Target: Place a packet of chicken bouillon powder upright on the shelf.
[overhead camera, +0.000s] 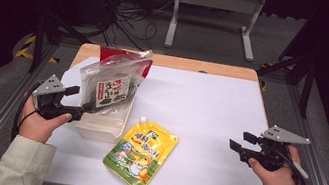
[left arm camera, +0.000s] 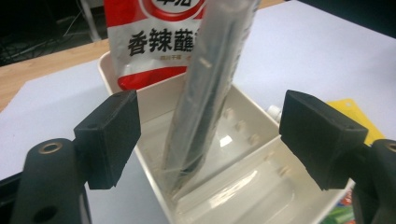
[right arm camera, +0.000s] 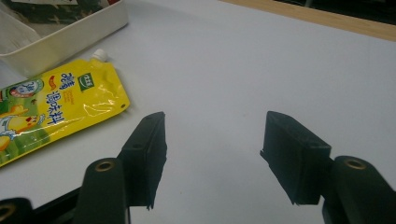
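Clear seaweed packet: the clear seaweed packet (left arm camera: 205, 88) stood on end in the white divided bin (overhead camera: 120, 118), edge-on to the left tool and leaning back onto the red packet.
Left tool: the left tool (left arm camera: 210, 140) sat at the near left rim of the bin, its jaws wide apart and holding nothing, one on either side of the packet's thin edge without touching it.
Deciding relation: the packet lay straight ahead of the left tool, between the jaws' line of closure; its long axis ran up and slightly away, so I judged a straight closing would pinch its flat faces.
Nearer hand: the left hand (overhead camera: 38, 122) was just beside the bin; the right was well apart from it.
Yellow spouted pouch: the yellow spouted pouch (overhead camera: 142, 153) lay flat on the tabletop (overhead camera: 210, 110) just beside the bin, spout towards the bin.
Right tool: the right tool (right arm camera: 212, 154) hovered over bare tabletop at the right side, jaws apart and empty; the pouch lay off to its left.
Red packet: the red packet (left arm camera: 149, 37) stood at the bin's far end, behind the clear one.
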Tool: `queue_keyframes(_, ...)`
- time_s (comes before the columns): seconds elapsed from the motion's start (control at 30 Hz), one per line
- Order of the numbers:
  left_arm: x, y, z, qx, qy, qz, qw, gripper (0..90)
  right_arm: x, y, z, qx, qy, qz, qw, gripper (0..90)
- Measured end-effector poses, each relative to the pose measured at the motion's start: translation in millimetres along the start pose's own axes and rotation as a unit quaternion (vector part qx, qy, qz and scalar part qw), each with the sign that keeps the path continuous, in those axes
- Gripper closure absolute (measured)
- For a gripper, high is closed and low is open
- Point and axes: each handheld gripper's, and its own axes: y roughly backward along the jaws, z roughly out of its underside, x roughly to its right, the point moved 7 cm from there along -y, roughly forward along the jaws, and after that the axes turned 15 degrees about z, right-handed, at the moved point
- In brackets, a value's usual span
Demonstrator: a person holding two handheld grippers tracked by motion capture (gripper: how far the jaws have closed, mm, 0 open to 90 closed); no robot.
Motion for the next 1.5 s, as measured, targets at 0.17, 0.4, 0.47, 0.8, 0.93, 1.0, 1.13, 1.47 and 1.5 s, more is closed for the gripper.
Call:
queue_keyframes(0.17,5.7,10.1,4.5,-0.003,-0.006,0.006,1.0,24.1,-11.5,-7.3,-6.1,0.002,0.012,-0.017,0.9998,40.3)
queue_keyframes(0.4,23.5,20.0,12.6,-0.008,-0.016,0.015,0.9997,24.1,-26.9,-19.1,-10.7,-0.003,0.03,-0.038,0.9988,41.0)
queue_keyframes(0.47,27.6,24.8,15.0,-0.004,-0.02,0.012,0.9997,25.0,-29.9,-21.4,-12.9,0.0,0.032,-0.043,0.9985,41.3)
queue_keyframes(0.8,54.7,31.7,34.2,-0.014,-0.013,0.06,0.998,31.8,-52.7,-40.7,-24.6,0.001,0.054,-0.08,0.9953,41.6)
queue_keyframes(0.93,63.2,25.4,35.7,-0.03,-0.022,0.082,0.9959,32.9,-61.5,-49.8,-27.1,-0.001,0.055,-0.098,0.9936,41.8)
queue_keyframes(1.0,67.0,22.6,36.8,-0.038,-0.025,0.091,0.9948,33.4,-65.2,-54.6,-27.1,-0.005,0.058,-0.103,0.993,42.0)
queue_keyframes(1.13,74.8,15.9,40.4,-0.051,-0.031,0.105,0.9926,33.8,-72.5,-63.3,-25.3,-0.015,0.06,-0.112,0.9918,42.2)
queue_keyframes(1.47,82.7,9.7,50.7,-0.058,-0.022,0.12,0.9908,36.0,-89.9,-81.3,-18.6,-0.028,0.067,-0.132,0.9886,42.2)
queue_keyframes(1.5,84.3,9.4,53.9,-0.061,-0.021,0.122,0.9905,36.0,-91.7,-82.9,-17.9,-0.029,0.066,-0.135,0.9882,42.0)
